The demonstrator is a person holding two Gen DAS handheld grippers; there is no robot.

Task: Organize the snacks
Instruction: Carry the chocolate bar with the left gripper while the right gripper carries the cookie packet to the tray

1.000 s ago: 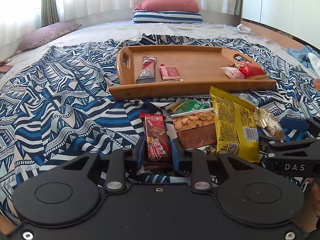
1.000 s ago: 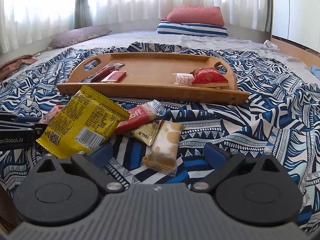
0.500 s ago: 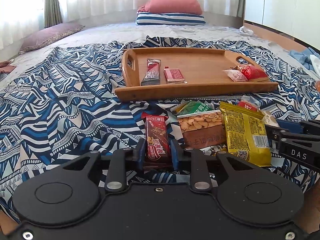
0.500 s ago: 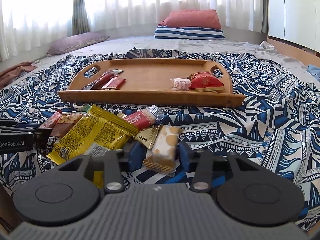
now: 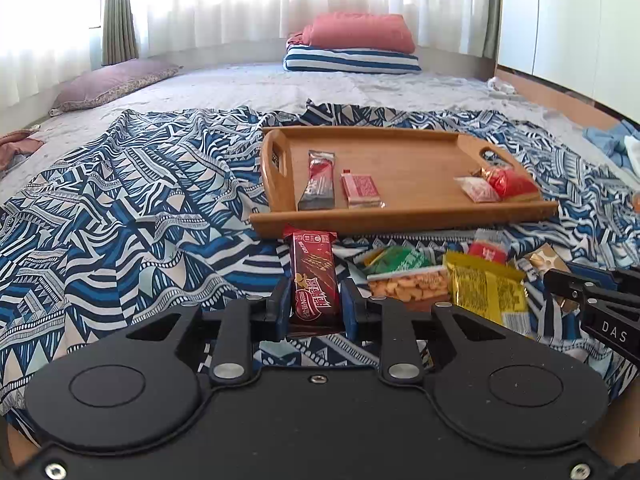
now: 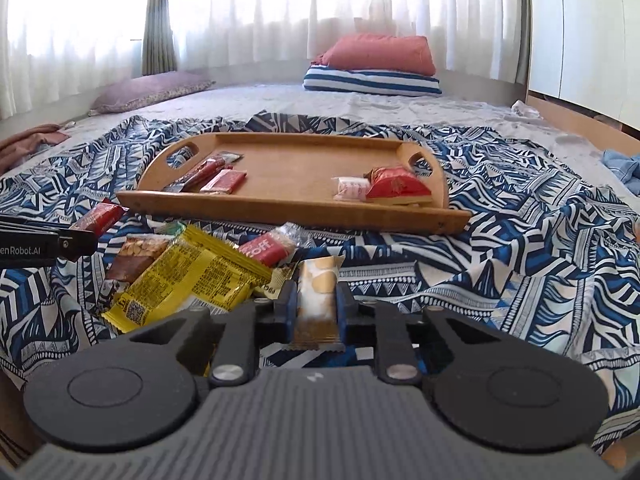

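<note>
My left gripper [image 5: 314,300] is shut on a dark red wafer bar [image 5: 314,264], held a little above the patterned blanket. In the right wrist view, my right gripper [image 6: 316,304] has its jaws closing on a cream biscuit pack [image 6: 318,280], and the pads press its sides. Between the grippers lie a yellow packet [image 5: 484,292], a peanut pack [image 5: 408,284], a green packet [image 5: 396,258] and a red bar [image 6: 268,248]. Beyond them the wooden tray [image 5: 400,220] holds a dark bar [image 5: 318,180], a pink pack [image 5: 360,190], a white pack [image 5: 476,190] and a red pouch [image 5: 510,182].
The blue-and-white blanket [image 5: 140,208] covers the near part of the bed. A purple pillow [image 5: 116,84] lies far left, and a red pillow on a striped one [image 5: 352,58] at the back. White cupboards [image 5: 580,20] stand on the right, with blue cloth [image 6: 620,164] below them.
My right gripper went from wide open to shut on the cream biscuit pack. The left gripper rose slightly with the wafer bar. The yellow packet sank flat onto the pile.
</note>
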